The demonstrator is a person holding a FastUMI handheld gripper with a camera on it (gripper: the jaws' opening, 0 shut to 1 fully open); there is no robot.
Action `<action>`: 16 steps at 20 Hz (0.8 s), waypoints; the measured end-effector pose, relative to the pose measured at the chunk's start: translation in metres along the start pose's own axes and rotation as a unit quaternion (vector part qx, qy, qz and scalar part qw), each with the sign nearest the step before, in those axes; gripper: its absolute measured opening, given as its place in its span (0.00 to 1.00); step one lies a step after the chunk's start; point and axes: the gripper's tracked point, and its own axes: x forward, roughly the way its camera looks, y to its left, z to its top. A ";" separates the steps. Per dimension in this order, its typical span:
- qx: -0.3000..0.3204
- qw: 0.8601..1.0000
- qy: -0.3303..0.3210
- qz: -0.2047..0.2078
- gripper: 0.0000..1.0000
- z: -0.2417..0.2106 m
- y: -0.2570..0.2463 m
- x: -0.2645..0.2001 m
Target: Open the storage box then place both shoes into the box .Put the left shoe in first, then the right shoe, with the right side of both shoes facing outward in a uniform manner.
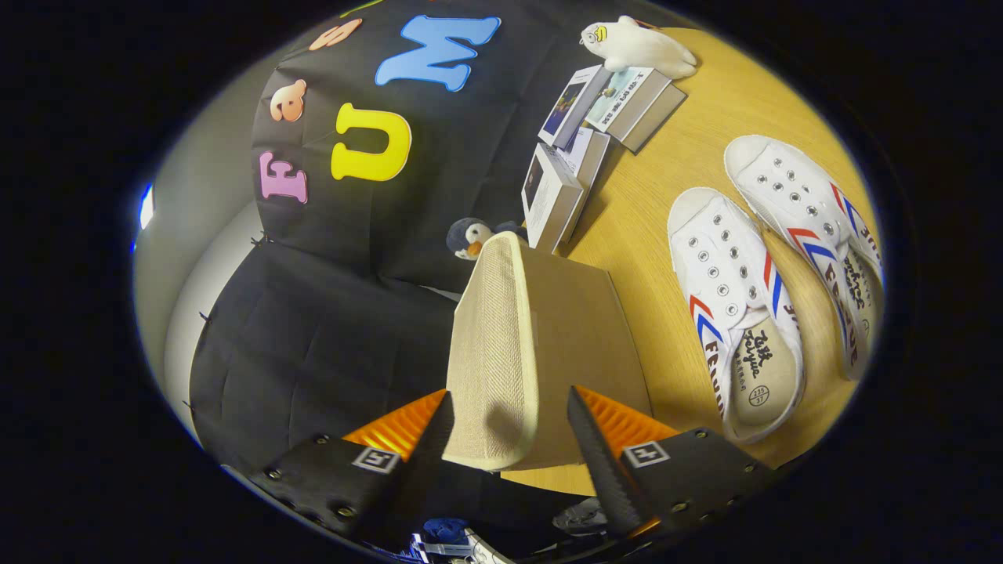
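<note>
The storage box [584, 337] is tan, and its woven beige lid [494, 352] has a cream rim. It stands on the wooden table [650, 180], just ahead of my fingers. My gripper [509, 423] is open and straddles the lid's near edge. One fingertip [439, 431] lies against the woven face, while the other [584, 427] stands a little off the rim, beside the box's tan side. Two white canvas shoes with red and blue stripes lie side by side on the table beyond that finger, one nearer the box [733, 313] and one farther [807, 227].
Several books [595, 117] lean in a row on the table behind the box. A white plush toy [639, 43] lies on the farthest book. A small penguin plush [470, 235] sits behind the lid, against the booth's black cloth wall.
</note>
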 end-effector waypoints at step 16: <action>-0.003 0.998 0.054 0.026 0.14 -0.014 0.022 -0.009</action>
